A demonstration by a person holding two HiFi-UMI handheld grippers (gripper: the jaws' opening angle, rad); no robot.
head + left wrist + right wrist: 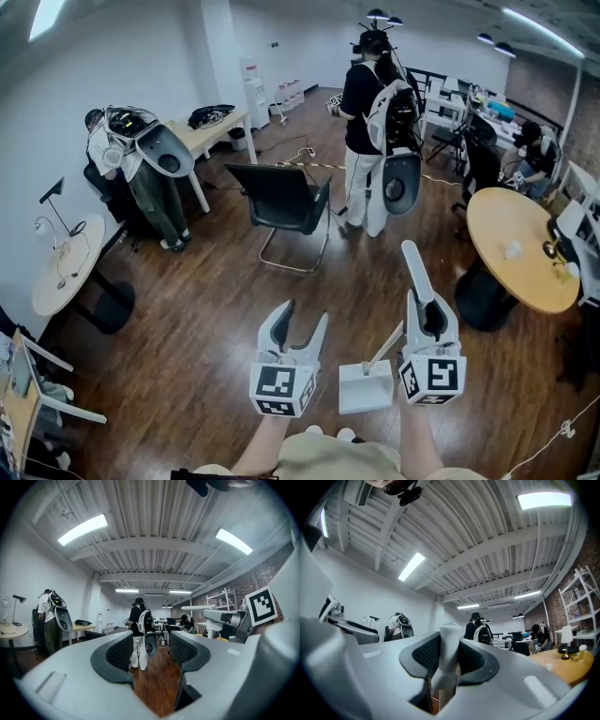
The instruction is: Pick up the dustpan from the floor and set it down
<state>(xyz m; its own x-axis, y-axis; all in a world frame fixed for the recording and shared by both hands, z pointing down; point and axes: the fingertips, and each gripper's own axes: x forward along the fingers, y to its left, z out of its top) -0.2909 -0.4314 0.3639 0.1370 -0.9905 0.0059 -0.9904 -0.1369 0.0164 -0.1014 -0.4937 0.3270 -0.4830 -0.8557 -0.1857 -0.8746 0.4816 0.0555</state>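
Observation:
The dustpan [366, 386] is white with a long handle [414, 267] and hangs above the wooden floor at the lower middle of the head view. My right gripper [429, 319] is shut on that handle, whose white top sticks up past the jaws. In the right gripper view the handle [446, 660] stands upright, pinched between the two dark pads. My left gripper [303, 315] is beside it on the left and apart from the dustpan. It is open, and in the left gripper view its jaws [152, 656] hold nothing.
A black office chair [281, 202] stands ahead on the floor. A person with a backpack [370, 122] stands beyond it, another person [141, 169] bends at a desk on the left. A round yellow table [516, 248] is at the right, a small round table [66, 272] at the left.

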